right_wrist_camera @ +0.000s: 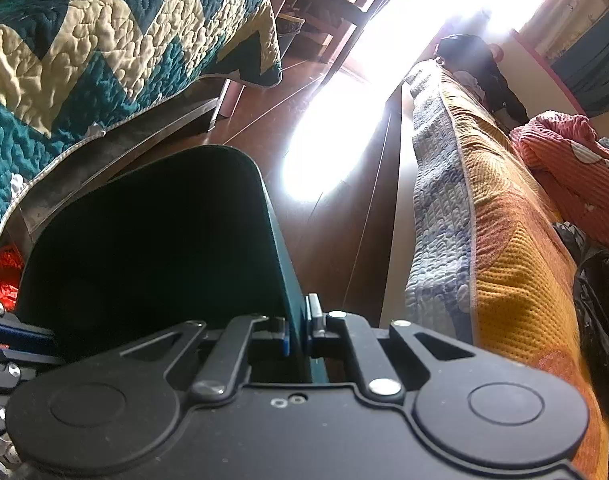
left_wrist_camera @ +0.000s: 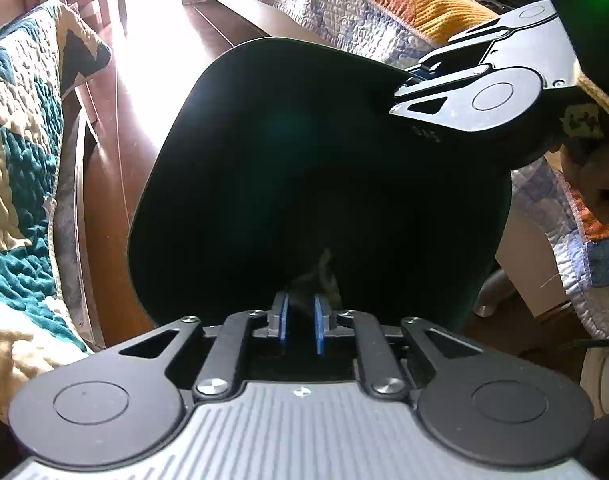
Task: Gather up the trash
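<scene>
1. A dark green bin (left_wrist_camera: 304,184) is held up off the wooden floor (left_wrist_camera: 116,184), tipped so its open mouth faces the left wrist camera.
2. The left tongs (left_wrist_camera: 301,322) sit at the near rim of the bin, blue pads (left_wrist_camera: 283,320) a narrow gap apart. A small greyish scrap (left_wrist_camera: 318,284) lies between and just beyond the pads; whether it is pinched cannot be told.
3. The inside of the bin is too dark to read beyond that scrap.
4. The right tongs (right_wrist_camera: 300,330) are closed on the bin's side wall (right_wrist_camera: 292,280), one pad inside the rim and one outside. From the left wrist view, the same tongs reach in from the upper right and meet the rim at its far right corner.
5. A teal-and-cream zigzag quilt (right_wrist_camera: 84,60) covers a bed on the left side of the floor; its edge hangs near the bin.
6. An orange and blue-grey quilt (right_wrist_camera: 484,220) covers a second bed along the right side, with a red blanket (right_wrist_camera: 564,168) bunched on top.
7. Strong sunlight (right_wrist_camera: 336,140) washes out the floor between the two beds, beyond the bin.
8. Something red (right_wrist_camera: 4,276) shows under the left bed's edge, too blurred to name.
</scene>
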`<move>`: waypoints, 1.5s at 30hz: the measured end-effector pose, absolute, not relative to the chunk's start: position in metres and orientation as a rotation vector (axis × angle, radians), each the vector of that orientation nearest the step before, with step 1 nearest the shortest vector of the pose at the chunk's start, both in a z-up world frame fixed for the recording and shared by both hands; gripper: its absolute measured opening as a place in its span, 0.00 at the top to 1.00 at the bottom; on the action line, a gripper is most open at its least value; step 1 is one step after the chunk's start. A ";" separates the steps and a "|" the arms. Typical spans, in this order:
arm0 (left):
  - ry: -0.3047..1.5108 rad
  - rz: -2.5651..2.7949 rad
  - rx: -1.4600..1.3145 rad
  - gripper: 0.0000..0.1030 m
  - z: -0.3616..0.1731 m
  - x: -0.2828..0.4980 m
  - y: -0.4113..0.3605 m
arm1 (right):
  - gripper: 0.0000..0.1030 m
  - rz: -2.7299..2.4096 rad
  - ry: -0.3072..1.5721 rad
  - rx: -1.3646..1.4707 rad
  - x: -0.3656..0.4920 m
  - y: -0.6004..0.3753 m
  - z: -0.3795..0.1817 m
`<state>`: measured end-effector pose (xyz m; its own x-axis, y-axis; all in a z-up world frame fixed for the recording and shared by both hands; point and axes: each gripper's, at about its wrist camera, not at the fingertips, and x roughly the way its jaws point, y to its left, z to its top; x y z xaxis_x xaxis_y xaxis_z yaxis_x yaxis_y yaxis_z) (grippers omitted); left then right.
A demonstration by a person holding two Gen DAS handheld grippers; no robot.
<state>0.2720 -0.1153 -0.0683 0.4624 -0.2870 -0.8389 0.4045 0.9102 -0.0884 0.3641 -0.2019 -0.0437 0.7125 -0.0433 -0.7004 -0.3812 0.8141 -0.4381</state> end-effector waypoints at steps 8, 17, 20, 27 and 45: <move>0.928 -0.436 0.151 0.36 -0.050 0.253 -0.099 | 0.93 0.193 0.784 -0.594 0.365 -0.208 -0.043; 0.904 -0.393 0.247 0.21 -0.050 0.216 -0.057 | 0.93 0.193 0.785 -0.591 0.364 -0.211 -0.043; 0.987 -0.375 0.259 0.19 -0.077 0.209 -0.048 | 0.93 0.195 0.786 -0.596 0.364 -0.210 -0.043; 1.230 -0.294 0.278 0.18 -0.168 0.211 -0.048 | 0.93 0.212 0.802 -0.645 0.364 -0.207 -0.043; 1.500 -0.195 0.215 0.22 -0.289 0.222 -0.055 | 0.96 0.254 0.821 -0.815 0.358 -0.203 -0.048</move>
<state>0.2224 -0.0551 -0.2892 0.0622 0.0046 -0.9981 0.2595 0.9655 0.0206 0.3577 -0.2026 -0.0483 0.6718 -0.0988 -0.7341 -0.4959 0.6762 -0.5449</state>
